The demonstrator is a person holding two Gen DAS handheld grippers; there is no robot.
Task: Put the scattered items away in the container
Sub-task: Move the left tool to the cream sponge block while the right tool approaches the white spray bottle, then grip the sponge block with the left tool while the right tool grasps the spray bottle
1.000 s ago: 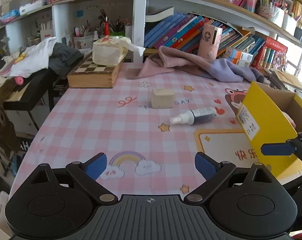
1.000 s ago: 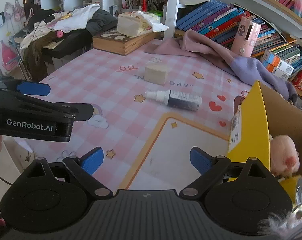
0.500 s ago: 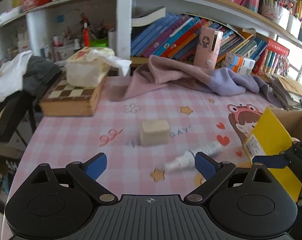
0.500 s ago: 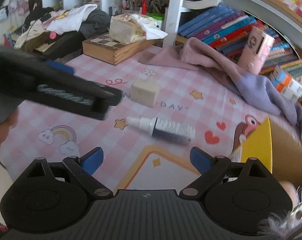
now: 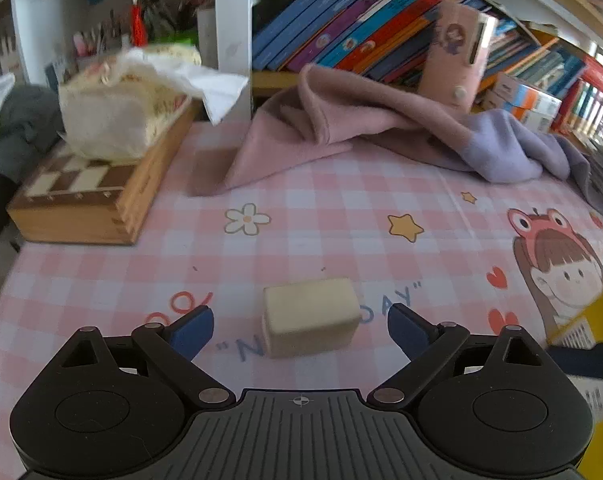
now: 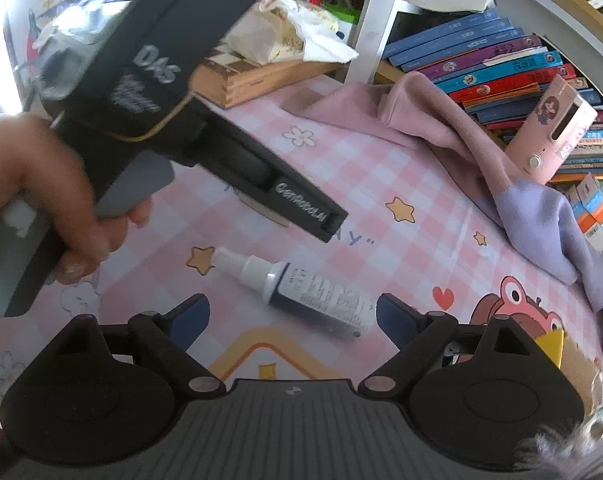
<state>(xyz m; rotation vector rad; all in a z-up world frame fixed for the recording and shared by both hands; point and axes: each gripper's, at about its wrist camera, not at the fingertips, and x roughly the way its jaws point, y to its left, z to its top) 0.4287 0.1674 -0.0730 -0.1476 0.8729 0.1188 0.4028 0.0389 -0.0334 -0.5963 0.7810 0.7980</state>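
A cream block [image 5: 310, 316] lies on the pink checked tablecloth, between the open fingers of my left gripper [image 5: 299, 330], which do not touch it. A dark spray bottle with a white nozzle [image 6: 301, 290] lies on its side just ahead of my open right gripper [image 6: 291, 318]. The left gripper's black body [image 6: 181, 120], held by a hand, crosses the right wrist view and mostly hides the block. The yellow cardboard box [image 5: 593, 320] shows only at the right edge of the left wrist view.
A wooden chessboard box [image 5: 89, 188] with a tissue pack [image 5: 117, 116] stands at the back left. A pink and lilac cloth [image 5: 381, 136] lies along the back below the bookshelf, with a pink device [image 5: 457, 64] standing behind it.
My left gripper has moved forward and down to the cream block, which now sits between its fingers. My right gripper has moved forward to the spray bottle. The yellow box has slid out of view.
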